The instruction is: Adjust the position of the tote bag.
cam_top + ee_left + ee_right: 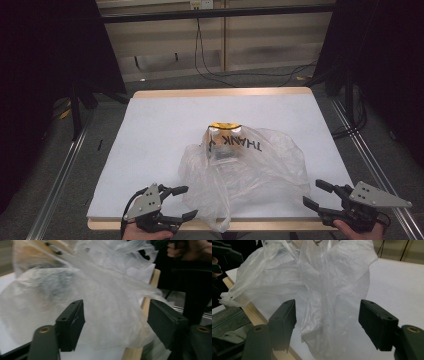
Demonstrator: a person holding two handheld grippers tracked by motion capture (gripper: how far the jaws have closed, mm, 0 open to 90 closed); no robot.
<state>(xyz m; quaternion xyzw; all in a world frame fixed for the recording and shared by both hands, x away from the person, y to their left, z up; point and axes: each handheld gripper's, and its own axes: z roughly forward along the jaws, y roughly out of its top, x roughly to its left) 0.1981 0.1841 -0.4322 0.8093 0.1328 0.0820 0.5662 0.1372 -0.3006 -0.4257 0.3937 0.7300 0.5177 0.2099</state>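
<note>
High view: "THANK" print on bag (245, 165) | gripper views: plain film

Bag (250, 167) on table (150, 125) near front edge — left gripper (181, 202), right gripper (316, 194) flanking it.

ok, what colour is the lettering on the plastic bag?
Black "THANK" lettering on the clear plastic bag; clearest in the high view.

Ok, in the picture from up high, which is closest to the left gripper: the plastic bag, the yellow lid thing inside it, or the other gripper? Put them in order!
From the left gripper:
1. Plastic bag, right beside it at the table's near edge.
2. Yellow-topped thing, farther back, at the bag's far end.
3. Right gripper, across the bag at the near right corner.
</note>
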